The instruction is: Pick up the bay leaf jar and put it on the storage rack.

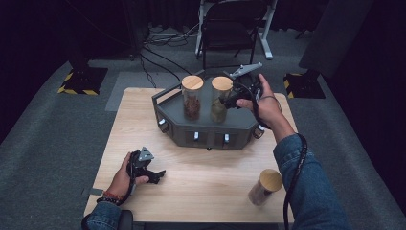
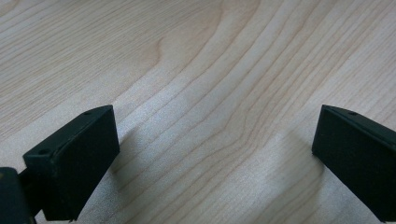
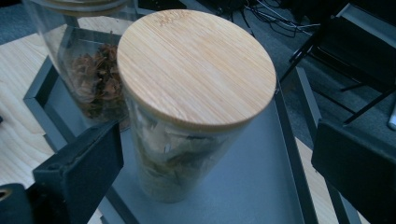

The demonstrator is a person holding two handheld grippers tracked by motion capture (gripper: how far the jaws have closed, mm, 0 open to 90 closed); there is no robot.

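Observation:
Two glass jars with bamboo lids stand on a dark grey tray (image 1: 239,134) at the table's far middle. The left jar (image 1: 192,97) (image 3: 93,79) holds reddish-brown dried pieces. The right jar (image 1: 219,99) (image 3: 187,93) holds pale dried pieces. My right gripper (image 1: 229,101) (image 3: 217,163) is open, one jaw on each side of the right jar, with gaps showing on both sides. My left gripper (image 1: 157,175) (image 2: 215,154) is open low over bare wood near the front left, with nothing between its jaws.
A third bamboo-lidded jar (image 1: 265,187) stands on the wooden table (image 1: 201,187) at the front right, close to the right forearm. The tray's front wall carries small knobs (image 1: 196,136). A black chair (image 1: 230,28) and cables lie on the floor beyond.

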